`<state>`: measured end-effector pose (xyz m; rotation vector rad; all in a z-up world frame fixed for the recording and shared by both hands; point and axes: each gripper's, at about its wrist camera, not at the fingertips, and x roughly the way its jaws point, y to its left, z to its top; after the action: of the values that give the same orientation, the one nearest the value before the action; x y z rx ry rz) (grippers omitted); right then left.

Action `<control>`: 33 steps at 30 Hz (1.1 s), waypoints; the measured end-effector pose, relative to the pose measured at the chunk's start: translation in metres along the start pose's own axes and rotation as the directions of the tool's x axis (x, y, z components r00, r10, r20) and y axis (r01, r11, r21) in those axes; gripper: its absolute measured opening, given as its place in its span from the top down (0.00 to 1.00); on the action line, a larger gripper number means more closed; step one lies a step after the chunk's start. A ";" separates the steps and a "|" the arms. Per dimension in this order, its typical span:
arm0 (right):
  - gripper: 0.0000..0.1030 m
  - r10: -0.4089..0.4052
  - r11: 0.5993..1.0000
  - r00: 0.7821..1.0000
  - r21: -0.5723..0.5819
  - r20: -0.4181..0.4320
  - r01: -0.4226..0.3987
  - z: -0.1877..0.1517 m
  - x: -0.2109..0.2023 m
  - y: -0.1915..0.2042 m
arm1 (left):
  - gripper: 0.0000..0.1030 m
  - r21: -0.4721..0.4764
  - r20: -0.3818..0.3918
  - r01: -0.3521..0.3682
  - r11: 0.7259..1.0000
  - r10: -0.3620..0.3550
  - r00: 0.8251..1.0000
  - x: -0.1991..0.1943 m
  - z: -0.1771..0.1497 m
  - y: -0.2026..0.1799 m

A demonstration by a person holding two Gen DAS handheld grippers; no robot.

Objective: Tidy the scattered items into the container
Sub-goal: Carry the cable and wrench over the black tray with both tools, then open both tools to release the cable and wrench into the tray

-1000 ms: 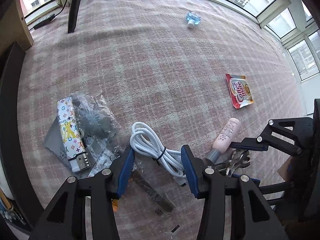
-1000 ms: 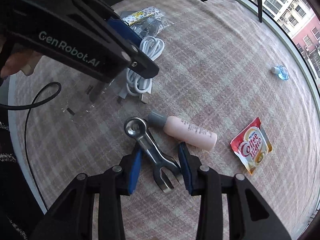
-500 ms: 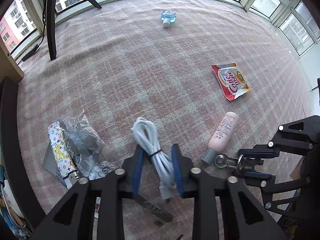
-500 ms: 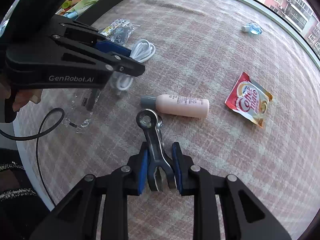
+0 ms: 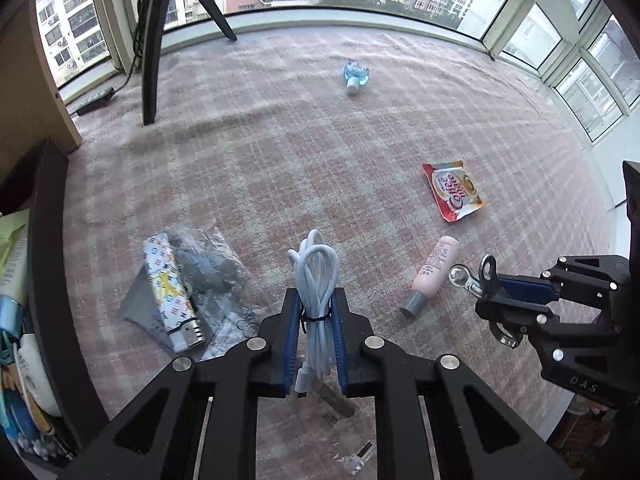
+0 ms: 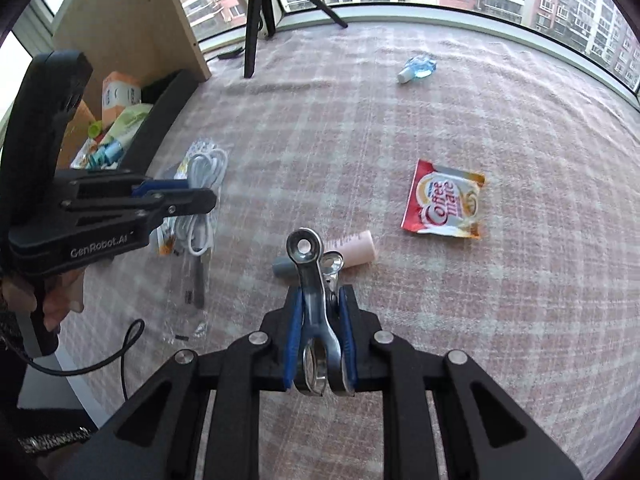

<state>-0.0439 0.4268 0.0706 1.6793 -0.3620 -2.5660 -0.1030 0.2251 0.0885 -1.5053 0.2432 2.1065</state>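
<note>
Left gripper pinches the white cable at its tie — limp, light, loops dangling. Right gripper clamps the steel clip mid-body — rigid, slick. Both above the carpet.

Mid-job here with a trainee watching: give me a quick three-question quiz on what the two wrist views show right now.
1. True or false: the left gripper is shut on the bundled white charging cable.
2. What does the right gripper hold? A) pink plastic bottle with grey cap B) shiny metal spring clip C) red Coffee-mate sachet
3. Fill in: the small blue bottle with a white cap lies on the ____ carpet, far from both grippers.

Key: 1 true; 2 B; 3 pink checked
</note>
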 end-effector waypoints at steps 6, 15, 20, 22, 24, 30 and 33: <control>0.83 -0.005 0.999 0.995 0.038 0.103 0.001 0.031 -0.025 0.019 | 0.86 -0.055 0.101 -0.022 0.998 0.028 0.994 -0.030 0.044 0.012; 0.83 0.110 0.988 0.978 -0.123 0.176 -0.089 0.081 -0.018 0.149 | 0.86 -0.252 0.230 -0.134 0.958 0.194 0.954 -0.108 0.012 0.110; 0.83 0.188 0.960 0.970 -0.237 0.155 -0.148 0.096 -0.008 0.234 | 0.86 -0.394 0.227 -0.229 0.890 0.336 0.914 -0.146 -0.030 0.186; 0.83 0.220 0.946 0.965 -0.272 0.144 -0.175 0.101 -0.004 0.265 | 0.86 -0.449 0.215 -0.246 0.859 0.370 0.904 -0.156 -0.048 0.214; 0.83 0.238 0.937 0.962 -0.294 0.137 -0.190 0.107 0.002 0.291 | 0.86 -0.488 0.193 -0.276 0.828 0.412 0.891 -0.162 -0.063 0.239; 0.82 0.246 0.922 0.964 -0.331 0.097 -0.202 0.119 0.030 0.343 | 0.86 -0.568 0.152 -0.298 0.767 0.454 0.878 -0.172 -0.094 0.290; 0.82 0.253 0.912 0.964 -0.353 0.080 -0.210 0.125 0.037 0.358 | 0.86 -0.586 0.154 -0.286 0.758 0.451 0.879 -0.173 -0.099 0.301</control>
<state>-0.2022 0.0939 0.1653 1.2788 -0.1009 -2.3930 -0.1367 -0.1259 0.1647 -1.5049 -0.2173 2.8719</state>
